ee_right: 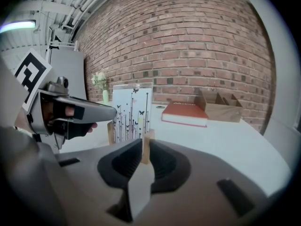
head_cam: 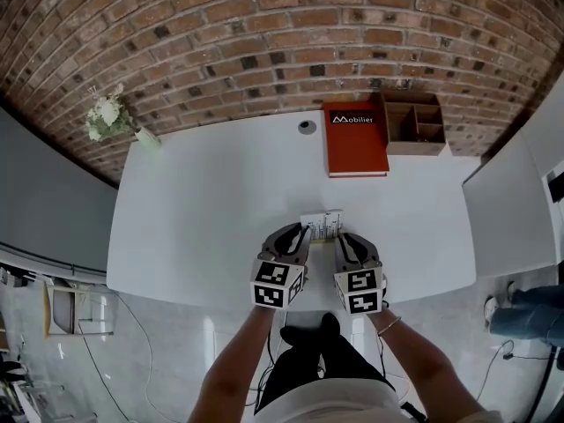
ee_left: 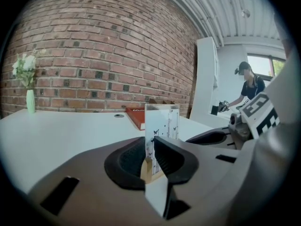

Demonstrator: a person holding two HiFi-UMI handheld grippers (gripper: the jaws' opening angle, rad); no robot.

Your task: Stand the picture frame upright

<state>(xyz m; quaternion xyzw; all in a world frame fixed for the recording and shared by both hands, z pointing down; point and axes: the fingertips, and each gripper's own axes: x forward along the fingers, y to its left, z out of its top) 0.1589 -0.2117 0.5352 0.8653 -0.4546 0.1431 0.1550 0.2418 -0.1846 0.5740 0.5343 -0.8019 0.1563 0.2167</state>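
The picture frame (head_cam: 322, 226), a clear panel printed with black stems and butterflies on pale wooden feet, stands upright near the white table's (head_cam: 203, 210) front edge. My left gripper (head_cam: 302, 234) holds its left end. In the left gripper view the panel (ee_left: 162, 121) and a wooden foot sit between the jaws of the left gripper (ee_left: 151, 144) with no gap showing. My right gripper (head_cam: 340, 239) is at the frame's right end. In the right gripper view the right gripper (ee_right: 145, 145) is shut on a wooden foot, and the panel (ee_right: 131, 112) rises just behind it.
A red book (head_cam: 357, 139) lies at the back of the table beside a wooden desk organiser (head_cam: 414, 123). A small vase of white flowers (head_cam: 110, 117) stands at the back left corner, and a cable grommet (head_cam: 307, 127) is at the back middle. A white partition (head_cam: 507, 201) stands on the right.
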